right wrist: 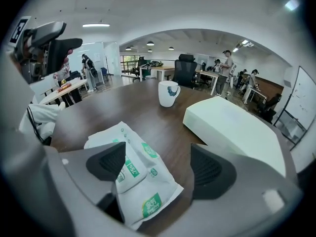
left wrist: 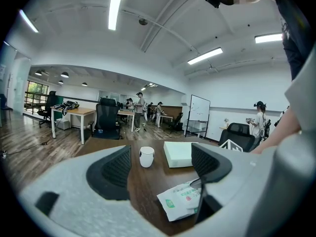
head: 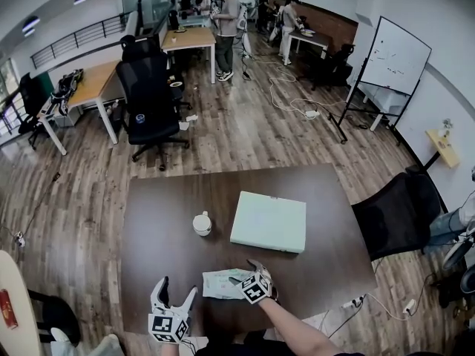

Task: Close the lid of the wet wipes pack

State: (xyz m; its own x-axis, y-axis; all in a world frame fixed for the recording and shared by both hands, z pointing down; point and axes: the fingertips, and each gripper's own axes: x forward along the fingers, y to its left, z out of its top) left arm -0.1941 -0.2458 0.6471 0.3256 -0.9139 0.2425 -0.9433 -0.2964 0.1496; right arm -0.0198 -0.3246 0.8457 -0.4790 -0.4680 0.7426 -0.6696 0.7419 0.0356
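The wet wipes pack (head: pixel 221 283) is a white soft pouch with green print, lying flat on the dark table (head: pixel 156 228) near its front edge. My right gripper (head: pixel 243 271) hovers over the pack's right end, tilted down, its jaws wide open. In the right gripper view the pack (right wrist: pixel 140 186) lies below and between the pads (right wrist: pixel 106 164), and its label flap (right wrist: pixel 126 171) rests low on the pouch. My left gripper (head: pixel 178 288) stands open to the left of the pack, apart from it. The left gripper view shows the pack (left wrist: pixel 178 201) by the right pad (left wrist: pixel 210 162).
A white cup (head: pixel 202 223) stands behind the pack. To the cup's right lies a pale green flat box (head: pixel 269 221). A black office chair (head: pixel 397 213) sits at the table's right side. People stand at desks far back in the room.
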